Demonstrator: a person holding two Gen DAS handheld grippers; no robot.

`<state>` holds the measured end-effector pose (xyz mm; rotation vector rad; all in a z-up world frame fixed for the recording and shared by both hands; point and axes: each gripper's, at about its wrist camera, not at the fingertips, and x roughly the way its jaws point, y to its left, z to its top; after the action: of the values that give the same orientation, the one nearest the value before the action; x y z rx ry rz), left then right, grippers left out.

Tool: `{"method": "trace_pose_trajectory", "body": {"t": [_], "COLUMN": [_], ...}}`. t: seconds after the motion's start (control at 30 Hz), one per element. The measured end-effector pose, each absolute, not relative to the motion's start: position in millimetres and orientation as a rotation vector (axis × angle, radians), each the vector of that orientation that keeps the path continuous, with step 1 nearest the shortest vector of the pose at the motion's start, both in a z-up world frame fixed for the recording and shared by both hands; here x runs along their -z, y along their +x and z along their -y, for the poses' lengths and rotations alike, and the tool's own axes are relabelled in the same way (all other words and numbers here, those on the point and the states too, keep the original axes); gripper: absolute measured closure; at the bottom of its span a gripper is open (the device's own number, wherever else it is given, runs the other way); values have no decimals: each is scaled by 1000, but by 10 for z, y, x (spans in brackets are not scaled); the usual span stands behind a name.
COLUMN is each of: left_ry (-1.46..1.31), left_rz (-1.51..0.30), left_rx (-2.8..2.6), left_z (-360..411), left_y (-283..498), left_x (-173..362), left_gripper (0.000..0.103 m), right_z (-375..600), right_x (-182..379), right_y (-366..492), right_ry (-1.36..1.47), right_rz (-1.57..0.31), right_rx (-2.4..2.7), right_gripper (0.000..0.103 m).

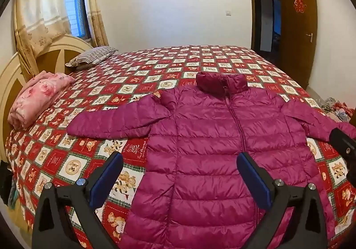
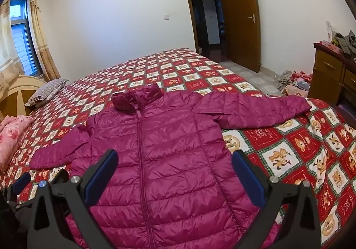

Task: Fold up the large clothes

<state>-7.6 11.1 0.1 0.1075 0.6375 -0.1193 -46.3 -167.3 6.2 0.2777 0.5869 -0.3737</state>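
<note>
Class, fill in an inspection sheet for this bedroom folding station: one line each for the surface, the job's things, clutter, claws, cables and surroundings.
Surface: bed with red bear-print quilt, spread flat.
Job's things: magenta puffer jacket lying front up, zipped, both sleeves spread out sideways, collar toward the far wall.
Clutter: folded pink blanket and striped pillow near the headboard; pile of clothes on the floor.
Claws: left claw open, above the jacket's lower edge, holding nothing; right claw open, above the jacket's body, holding nothing.
Cables: nothing seen.
Surroundings: curtained window, open wooden door, wooden dresser.
</note>
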Motion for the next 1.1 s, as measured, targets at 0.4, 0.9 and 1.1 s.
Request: {"method": "trace_pose_trajectory", "body": {"t": [0.4, 0.9, 1.1], "left_ry": [103, 124, 123], "left_rz": [-605, -589, -588], "left_rx": [136, 131, 129], "left_z": [-103, -68, -63], "left_y": [-220, -376, -380], "left_x": [-110, -161, -168], "left_gripper": [1, 1, 1], "right_z": [1550, 1573, 1571], "right_x": [-124, -206, -202], "right_y": [-556, -748, -748], "right_ry": [235, 230, 231], "right_rz": [-546, -511, -514], "right_rx": [393, 409, 412], "right_gripper": [0, 0, 0]}}
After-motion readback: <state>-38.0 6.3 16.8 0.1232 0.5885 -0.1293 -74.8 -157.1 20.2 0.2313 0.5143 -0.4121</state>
